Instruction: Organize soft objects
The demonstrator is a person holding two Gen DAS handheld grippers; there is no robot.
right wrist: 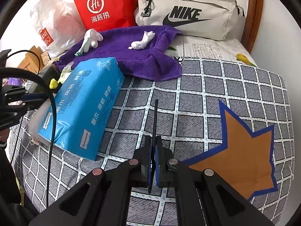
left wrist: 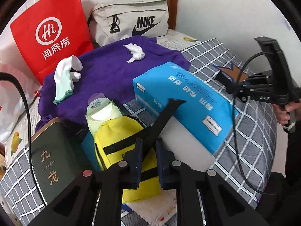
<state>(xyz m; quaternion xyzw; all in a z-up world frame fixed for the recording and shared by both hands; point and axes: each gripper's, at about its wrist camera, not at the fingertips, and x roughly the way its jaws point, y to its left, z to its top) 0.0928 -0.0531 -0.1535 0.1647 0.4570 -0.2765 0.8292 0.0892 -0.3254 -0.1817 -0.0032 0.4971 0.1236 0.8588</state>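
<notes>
My left gripper [left wrist: 149, 143] is low in the left wrist view, shut on a flat black strap [left wrist: 169, 109] that runs up from between its blue pads. Under it lies a yellow pouch [left wrist: 120, 137] with black stripes. A blue tissue pack [left wrist: 184, 98] lies just beyond, also seen as tissue pack [right wrist: 84, 103]. Behind it a purple towel [right wrist: 131, 56] carries a white glove [right wrist: 90, 39] and a crumpled white cloth [right wrist: 142, 41]. My right gripper [right wrist: 153, 138] is shut on a thin black strip [right wrist: 155, 116] seen edge-on, above the checked sheet.
A grey checked bedsheet [right wrist: 188, 94] covers the bed. At the back stand a red paper bag [right wrist: 103, 5], a beige Nike bag [right wrist: 188, 13] and a white plastic bag [right wrist: 54, 24]. A dark green tin [left wrist: 52, 154] and a pale green wipes pack [left wrist: 102, 113] sit beside the pouch.
</notes>
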